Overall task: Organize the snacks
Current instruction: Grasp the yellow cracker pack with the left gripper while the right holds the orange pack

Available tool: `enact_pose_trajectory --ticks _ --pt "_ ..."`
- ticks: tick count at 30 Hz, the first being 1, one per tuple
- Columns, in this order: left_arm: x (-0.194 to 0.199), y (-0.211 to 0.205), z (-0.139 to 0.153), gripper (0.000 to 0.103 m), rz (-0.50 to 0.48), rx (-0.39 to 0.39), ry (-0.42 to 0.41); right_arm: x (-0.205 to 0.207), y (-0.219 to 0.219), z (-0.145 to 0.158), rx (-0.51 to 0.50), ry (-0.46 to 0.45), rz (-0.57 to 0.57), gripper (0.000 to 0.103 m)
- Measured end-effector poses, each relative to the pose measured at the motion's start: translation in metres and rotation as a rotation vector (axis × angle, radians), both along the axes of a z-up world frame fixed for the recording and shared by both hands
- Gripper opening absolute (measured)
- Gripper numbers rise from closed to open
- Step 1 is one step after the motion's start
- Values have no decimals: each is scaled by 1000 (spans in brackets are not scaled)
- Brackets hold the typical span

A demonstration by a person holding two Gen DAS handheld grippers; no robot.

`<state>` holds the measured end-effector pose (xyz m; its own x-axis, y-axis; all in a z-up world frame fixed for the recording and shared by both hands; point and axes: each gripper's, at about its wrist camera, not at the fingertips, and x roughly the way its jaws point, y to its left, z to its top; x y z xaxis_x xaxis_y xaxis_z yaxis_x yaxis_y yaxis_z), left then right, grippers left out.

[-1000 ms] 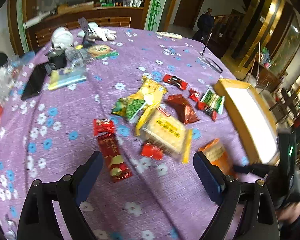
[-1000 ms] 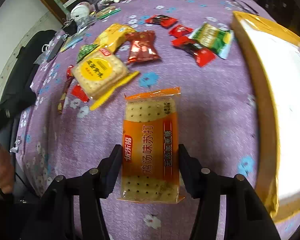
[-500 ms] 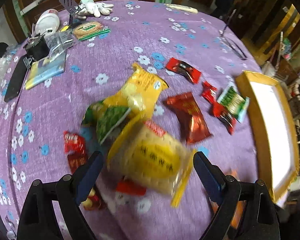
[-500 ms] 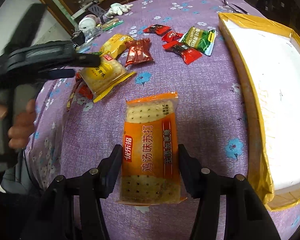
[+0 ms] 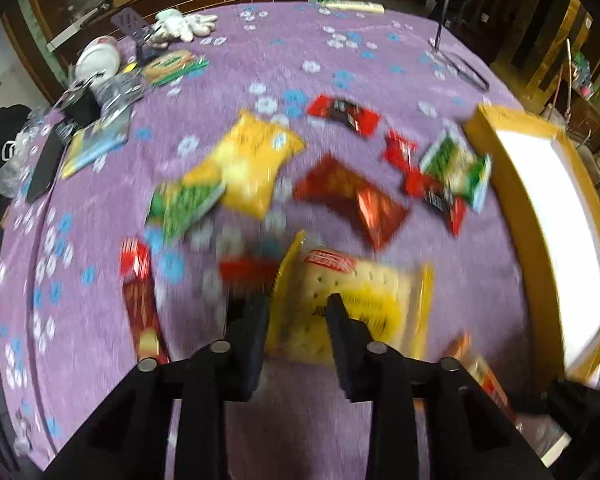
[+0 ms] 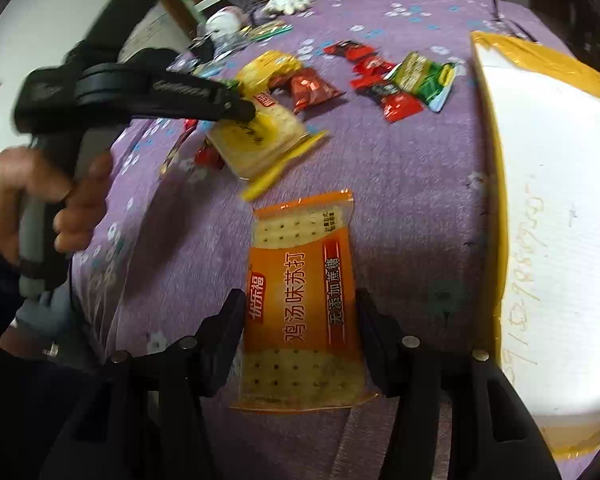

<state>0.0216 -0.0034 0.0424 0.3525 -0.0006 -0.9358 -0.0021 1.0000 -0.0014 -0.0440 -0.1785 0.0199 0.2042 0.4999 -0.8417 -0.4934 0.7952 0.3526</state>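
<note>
Left edge, right-wrist view: a person's hand [image 6: 48,204] is gripping the handle of the left gripper [image 6: 250,114], its sleeve running out of frame below.

Left gripper, own view [image 5: 296,312]: jaws have just been closing and are now clenching the near left part of the yellow cracker pack [image 5: 352,308]. Motion blur is smearing the pack's print and hiding exactly where the pads meet the wrapper.

Left of that pack: a long red packet [image 5: 142,306], lower end disappearing behind the gripper body; a small red sweet [image 5: 248,270], too blurred to read.

Centre, further back on the purple flowered tablecloth [image 5: 260,64]: green pouch [image 5: 186,204], yellow bag [image 5: 254,166] and dark red pouch [image 5: 352,196], lying close together.

Right gripper [image 6: 300,320]: jaws are grasping the orange cracker pack [image 6: 300,280] by its long edges, the pack lying flat on the cloth just beside the tray.

Right edge: yellow-rimmed white tray [image 6: 496,184], being cut off by the frame.
</note>
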Motion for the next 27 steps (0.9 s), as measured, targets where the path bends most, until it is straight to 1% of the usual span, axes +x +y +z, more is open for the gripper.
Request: enact_pose_trajectory --ticks 2,4,5,7,8,9,10,11,13,15,17,20,22,24,25,27 --pt "-22 -6 -4 29 4 -39 33 -2 0 -2 6 0 49 54" --pt "-41 -13 -5 29 -28 -65 60 -3 -1 -4 16 -2 77 54" --pt "-50 -17 -2 29 -48 -68 58 -3 -2 -5 27 0 93 54" --pt "-64 -19 12 32 -78 -67 18 -2 -5 -6 43 6 110 54" --pt "-65 -18 19 45 -83 -59 -1 -2 -6 -6 54 11 115 54" --pt "-63 -15 26 65 -79 -46 -24 -1 -8 -7 68 18 116 54" --pt "-60 -13 30 74 -73 -40 -39 -1 -10 -7 76 23 115 54" --pt "-51 -8 37 80 -65 -40 -64 0 -10 -7 80 25 117 54" --pt "-31 -5 41 80 -75 -59 -91 -1 -11 -8 85 21 120 54" --pt "-7 -4 37 80 -95 -85 -91 -3 -13 -8 85 18 118 54" --pt "18 -5 25 80 -132 -131 -66 -4 -14 -8 89 22 106 54" --pt "41 -14 10 79 -203 -161 -37 -4 -15 -8 87 34 89 54" --pt "51 -18 3 79 -247 -180 -31 -1 -15 -10 90 42 75 54" --pt "56 -22 -6 79 -299 -190 11 0 -15 -10 90 50 53 54" --pt "56 -24 -13 79 -338 -193 51 1 -15 -11 90 56 39 54" --pt "49 -26 -18 79 -397 -190 70 -1 -16 -11 86 62 8 54"
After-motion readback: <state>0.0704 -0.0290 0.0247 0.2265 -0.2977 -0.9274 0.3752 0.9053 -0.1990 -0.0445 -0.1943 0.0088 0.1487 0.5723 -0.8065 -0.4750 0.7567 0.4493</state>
